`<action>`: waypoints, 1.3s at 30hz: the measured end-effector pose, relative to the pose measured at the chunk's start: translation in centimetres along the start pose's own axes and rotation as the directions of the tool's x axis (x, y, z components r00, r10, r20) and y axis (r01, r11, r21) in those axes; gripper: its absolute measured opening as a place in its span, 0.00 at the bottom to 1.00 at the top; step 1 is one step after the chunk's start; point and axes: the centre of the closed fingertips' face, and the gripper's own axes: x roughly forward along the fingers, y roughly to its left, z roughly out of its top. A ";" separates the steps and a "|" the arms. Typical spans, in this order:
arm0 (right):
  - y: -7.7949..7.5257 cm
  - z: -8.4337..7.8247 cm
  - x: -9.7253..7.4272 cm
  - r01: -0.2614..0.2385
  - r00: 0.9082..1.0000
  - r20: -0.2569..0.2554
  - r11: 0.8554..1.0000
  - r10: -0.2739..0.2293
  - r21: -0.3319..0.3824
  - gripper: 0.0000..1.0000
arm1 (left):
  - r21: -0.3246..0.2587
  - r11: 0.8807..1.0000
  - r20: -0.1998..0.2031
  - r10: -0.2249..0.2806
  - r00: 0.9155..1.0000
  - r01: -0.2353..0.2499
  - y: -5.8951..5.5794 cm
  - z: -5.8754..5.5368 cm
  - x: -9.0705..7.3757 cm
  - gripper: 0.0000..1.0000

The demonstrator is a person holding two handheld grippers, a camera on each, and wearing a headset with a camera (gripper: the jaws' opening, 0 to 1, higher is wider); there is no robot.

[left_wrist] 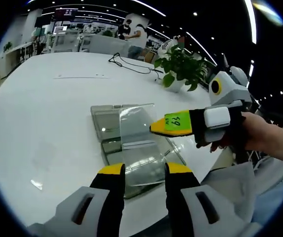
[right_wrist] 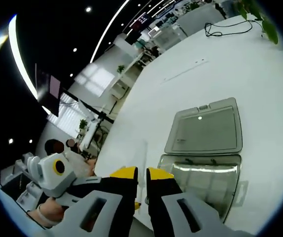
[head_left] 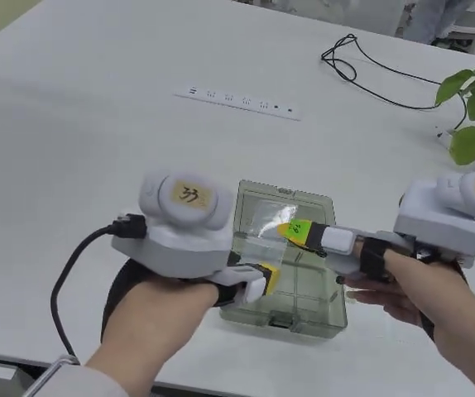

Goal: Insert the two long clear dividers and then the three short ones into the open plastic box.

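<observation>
Jaws of the right gripper [right_wrist: 141, 174] stand almost pressed together, pinching the clear divider [left_wrist: 136, 133] edge-on at one side. The left gripper [left_wrist: 145, 170] has its jaws spread, with the divider's near end lying between the yellow tips; whether they press on its edges I cannot tell. The divider hangs over the open plastic box [head_left: 304, 318], just in front of the laid-back lid [head_left: 304, 198], above the tray and not yet seated in it. It looks like a thin, light, rigid sheet, smooth and probably slippery, and likely to bow or crack if squeezed across its broad face. A light pinch near an edge, away from the ends that must enter the slots, seems the safest hold. In the left gripper view its long axis runs away from that gripper toward the lid, with the broad face turned to the camera. It therefore appears tilted rather than standing on edge as the slots would need.
</observation>
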 end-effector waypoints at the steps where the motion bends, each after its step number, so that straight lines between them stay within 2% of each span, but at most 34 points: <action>1: 0.1 -0.1 0.0 -0.002 1.000 -0.005 1.000 0.002 0.004 0.06 | 0.000 1.000 0.000 -0.001 1.000 0.001 -0.1 0.0 0.0 0.30; 5: 0.2 -0.2 0.0 -0.002 1.000 -0.005 1.000 0.002 0.006 0.03 | -0.008 1.000 0.001 -0.007 1.000 0.007 -0.3 -0.1 0.1 0.30; 20: 0.0 -0.4 0.1 0.002 0.999 -0.036 1.000 -0.002 0.007 0.03 | 0.005 1.000 -0.012 -0.021 1.000 0.021 -0.4 -0.2 0.2 0.30; 23: 0.0 -0.6 0.0 0.006 0.999 -0.051 1.000 -0.005 0.022 0.02 | -0.012 0.999 -0.012 -0.031 0.999 0.031 -0.6 -0.3 0.3 0.30; 30: 0.0 -0.6 -0.7 0.033 0.996 -0.084 0.999 -0.034 -0.006 0.01 | -0.041 0.998 0.002 -0.056 0.998 0.056 -1.3 -0.3 0.4 0.30; 33: -0.6 -0.4 -0.7 0.039 0.996 -0.082 0.999 -0.039 -0.007 0.01 | -0.018 0.998 0.017 -0.066 0.998 0.066 -1.6 0.0 0.5 0.31; 39: -0.8 0.1 -1.1 0.072 0.994 -0.080 0.997 -0.072 -0.008 0.01 | 0.072 0.992 0.006 -0.104 0.995 0.104 -2.0 0.1 0.7 0.33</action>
